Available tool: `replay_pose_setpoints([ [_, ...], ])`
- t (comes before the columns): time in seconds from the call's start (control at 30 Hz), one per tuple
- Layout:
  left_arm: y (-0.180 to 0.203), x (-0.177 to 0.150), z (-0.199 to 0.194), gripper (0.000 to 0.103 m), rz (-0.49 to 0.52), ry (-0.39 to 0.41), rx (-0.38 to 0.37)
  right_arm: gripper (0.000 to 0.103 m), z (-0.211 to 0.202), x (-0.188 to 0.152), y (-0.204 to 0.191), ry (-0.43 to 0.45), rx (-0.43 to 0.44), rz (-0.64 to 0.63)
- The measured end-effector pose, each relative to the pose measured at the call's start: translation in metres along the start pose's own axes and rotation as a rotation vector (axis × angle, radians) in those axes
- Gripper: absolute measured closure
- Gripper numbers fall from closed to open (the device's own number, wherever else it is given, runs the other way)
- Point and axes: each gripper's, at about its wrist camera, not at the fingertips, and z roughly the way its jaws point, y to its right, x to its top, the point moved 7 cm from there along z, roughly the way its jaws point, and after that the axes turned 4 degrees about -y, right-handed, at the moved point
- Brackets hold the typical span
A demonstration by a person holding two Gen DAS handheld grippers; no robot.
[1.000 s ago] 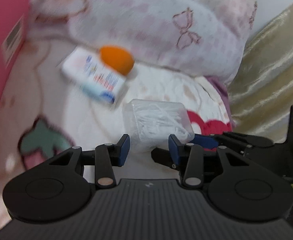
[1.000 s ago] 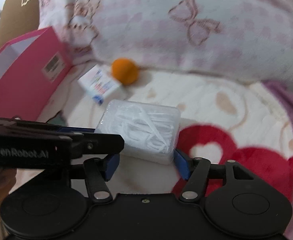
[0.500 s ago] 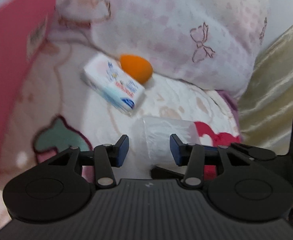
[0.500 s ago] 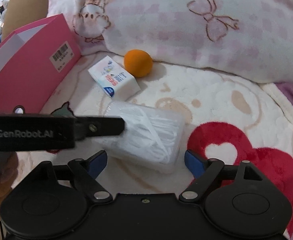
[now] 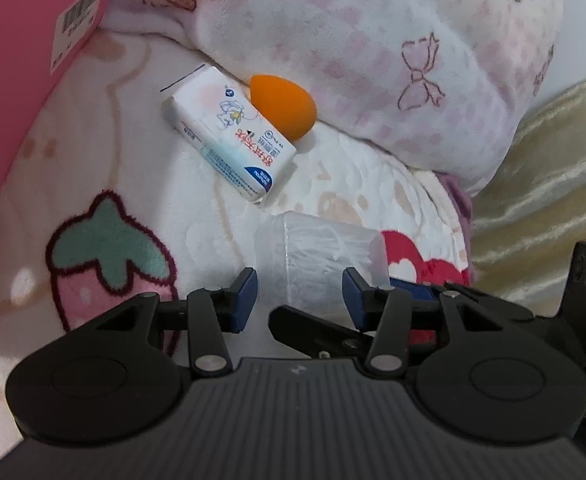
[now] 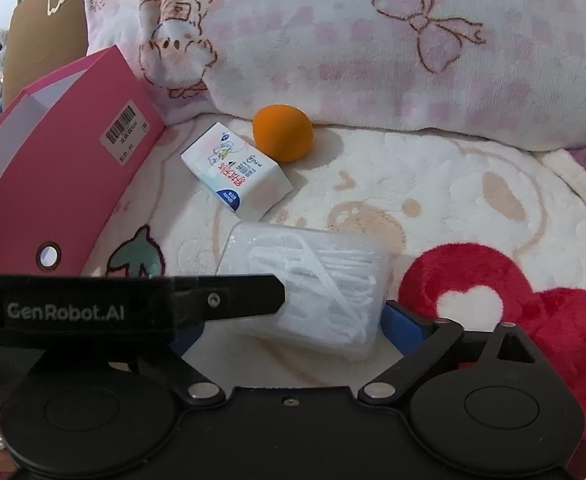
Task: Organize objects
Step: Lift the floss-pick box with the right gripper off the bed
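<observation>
I see a clear plastic box [image 6: 309,288] w/ white floss picks inside, rounded corners, lying flat on the fleece blanket [image 6: 473,208]. My right gripper [image 6: 293,320] is opening wide; the box sits between its blue pads, approx at 12 o'clock, no pad pressing it. My left gripper [image 5: 299,294] is spread only partly, pads apart, box just ahead at 12 o'clock, not touched. Tissue pack [image 6: 235,168] and orange sponge [image 6: 283,132] lie at 11 o'clock, pink box [image 6: 53,184] at 10.
</observation>
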Motion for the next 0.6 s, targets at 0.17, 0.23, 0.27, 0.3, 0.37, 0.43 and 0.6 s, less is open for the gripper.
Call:
replay_pose_setpoints([
  [0.17,-0.006,-0.002,0.001,0.059,-0.017,0.017,-0.025,0.003,0.005,0.001,-0.004,-0.007,-0.026,-0.017],
  [0.23,-0.005,-0.003,-0.001,0.06,-0.005,0.025,-0.027,0.004,0.005,0.001,-0.005,-0.003,-0.034,-0.024],
  [0.27,-0.004,-0.003,-0.003,0.06,0.002,0.033,-0.026,0.004,0.003,0.0,-0.005,0.005,-0.037,-0.026],
  [0.3,-0.003,-0.004,-0.005,0.06,0.007,0.046,-0.023,0.004,0.002,0.0,-0.006,0.013,-0.04,-0.031],
  [0.37,-0.001,-0.007,-0.009,0.06,0.02,0.066,-0.007,0.006,-0.002,-0.002,-0.009,0.022,-0.046,-0.049],
  [0.43,0.0,-0.009,-0.014,0.06,0.032,0.072,0.004,0.007,-0.006,-0.004,-0.012,0.025,-0.056,-0.067],
  [0.6,0.007,-0.014,-0.028,0.06,0.057,0.072,0.033,0.007,-0.016,-0.008,-0.023,0.038,-0.066,-0.103],
])
